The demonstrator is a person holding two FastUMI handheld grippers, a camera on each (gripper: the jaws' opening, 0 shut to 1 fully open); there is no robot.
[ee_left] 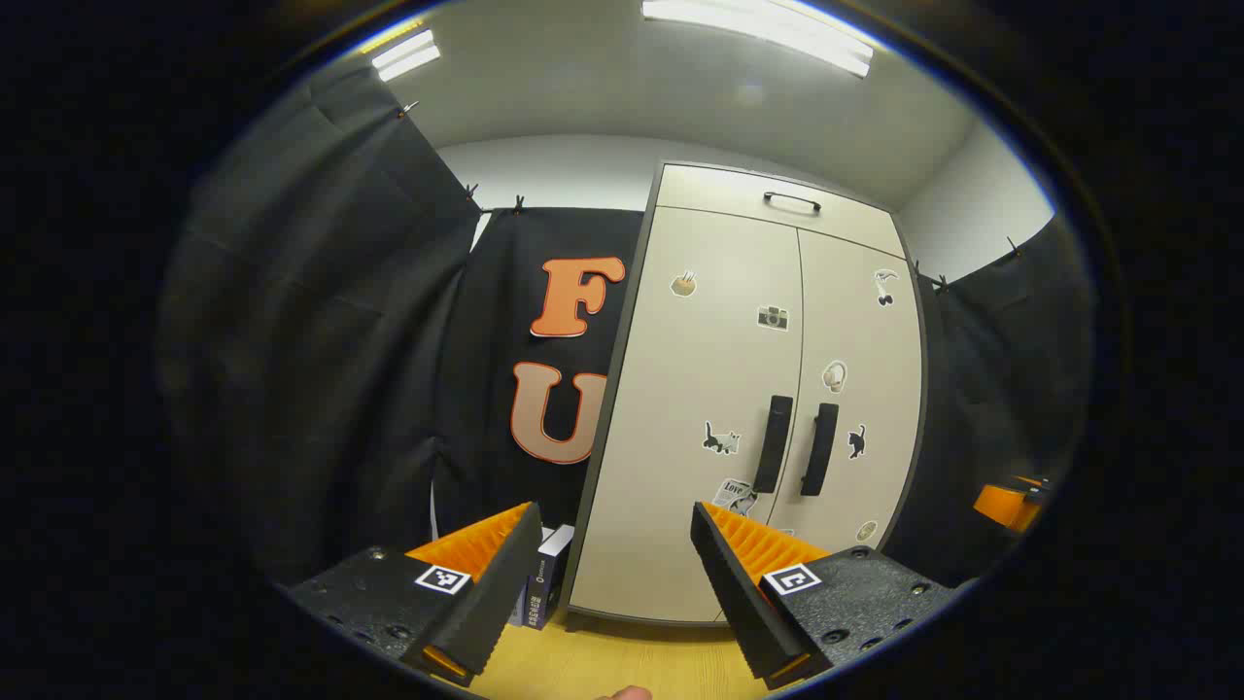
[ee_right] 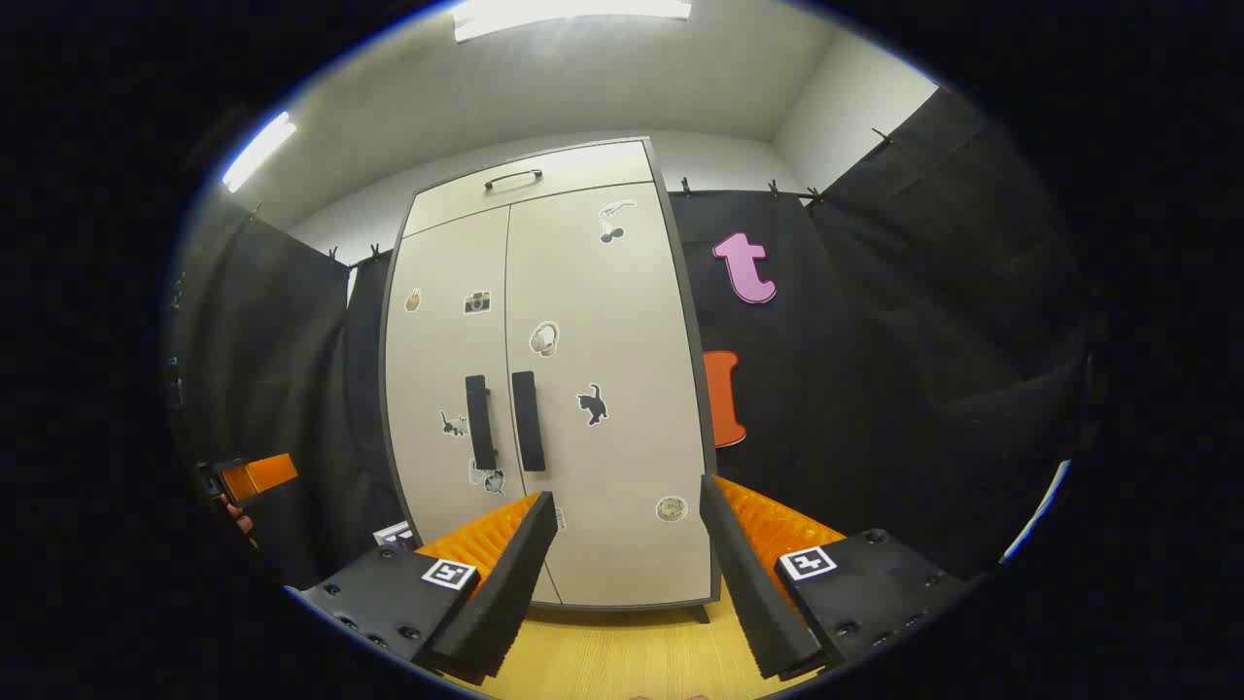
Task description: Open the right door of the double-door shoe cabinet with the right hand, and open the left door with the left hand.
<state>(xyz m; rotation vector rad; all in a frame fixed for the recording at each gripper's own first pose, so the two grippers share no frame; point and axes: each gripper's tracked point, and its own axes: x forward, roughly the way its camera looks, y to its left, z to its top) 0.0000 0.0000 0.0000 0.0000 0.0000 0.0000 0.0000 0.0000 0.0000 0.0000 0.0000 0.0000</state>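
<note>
A tall beige double-door shoe cabinet (ee_left: 700, 389) (ee_right: 583, 389) stands ahead with both doors closed and stickers on them. Two black vertical handles sit side by side at the middle seam: the left door's handle (ee_left: 774, 443) (ee_right: 477, 422) and the right door's handle (ee_left: 819, 449) (ee_right: 528, 420). My left gripper (ee_left: 612, 583) is open, well short of the cabinet and to the left of the handles. My right gripper (ee_right: 627, 574) is open too, held back from the right door, below and right of its handle. The other gripper (ee_left: 1011, 504) (ee_right: 248, 479) shows at each view's edge.
A narrow flap with a black handle (ee_left: 791, 200) (ee_right: 513, 178) tops the cabinet. Black cloth walls close in on both sides. Small boxes (ee_left: 544, 583) stand on the wooden floor (ee_left: 603, 661) by the cabinet's left foot.
</note>
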